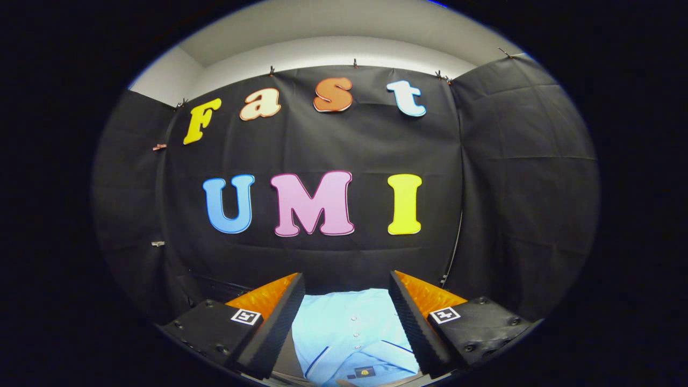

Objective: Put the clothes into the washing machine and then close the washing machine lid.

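Observation:
A light blue polo shirt (352, 330) with a button placket, a dark-trimmed collar and a small neck label lies flat below me, showing in the gap between my two fingers. My gripper (346, 282) is open, its fingers spread wide on either side of the shirt and held above it, touching nothing. The collar end of the shirt is nearest to me and the body runs away toward the booth wall.
The black cloth wall of the booth (322, 150) stands straight ahead and wraps round on both sides. A dark low edge (215, 282) runs along its foot to the left of my fingers.

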`<state>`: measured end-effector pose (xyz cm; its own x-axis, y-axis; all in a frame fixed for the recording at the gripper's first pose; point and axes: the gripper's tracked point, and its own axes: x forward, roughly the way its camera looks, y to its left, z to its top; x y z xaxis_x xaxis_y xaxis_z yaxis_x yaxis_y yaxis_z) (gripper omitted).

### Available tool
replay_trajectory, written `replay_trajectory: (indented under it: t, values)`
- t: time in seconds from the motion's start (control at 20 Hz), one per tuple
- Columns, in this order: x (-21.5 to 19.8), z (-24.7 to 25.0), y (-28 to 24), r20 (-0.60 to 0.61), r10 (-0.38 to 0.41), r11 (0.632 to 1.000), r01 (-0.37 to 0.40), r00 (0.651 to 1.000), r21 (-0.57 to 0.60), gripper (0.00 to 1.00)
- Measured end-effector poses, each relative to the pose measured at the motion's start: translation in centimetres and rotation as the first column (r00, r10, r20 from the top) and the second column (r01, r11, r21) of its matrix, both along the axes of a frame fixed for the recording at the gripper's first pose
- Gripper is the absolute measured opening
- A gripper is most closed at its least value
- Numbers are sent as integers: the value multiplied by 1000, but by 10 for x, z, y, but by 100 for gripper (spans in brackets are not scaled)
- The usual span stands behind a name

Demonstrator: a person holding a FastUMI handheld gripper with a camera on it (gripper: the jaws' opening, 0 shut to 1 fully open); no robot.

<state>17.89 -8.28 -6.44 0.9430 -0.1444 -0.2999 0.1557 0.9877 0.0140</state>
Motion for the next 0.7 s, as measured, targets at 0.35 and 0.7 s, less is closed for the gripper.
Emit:
replay_trajectory:
  t: [0.35,0.7]
  values:
    - [51,-85,-22,-220,-11,999,20,975,39,99]
    - [87,-160,-28,-392,-6,996,38,920,75,99]
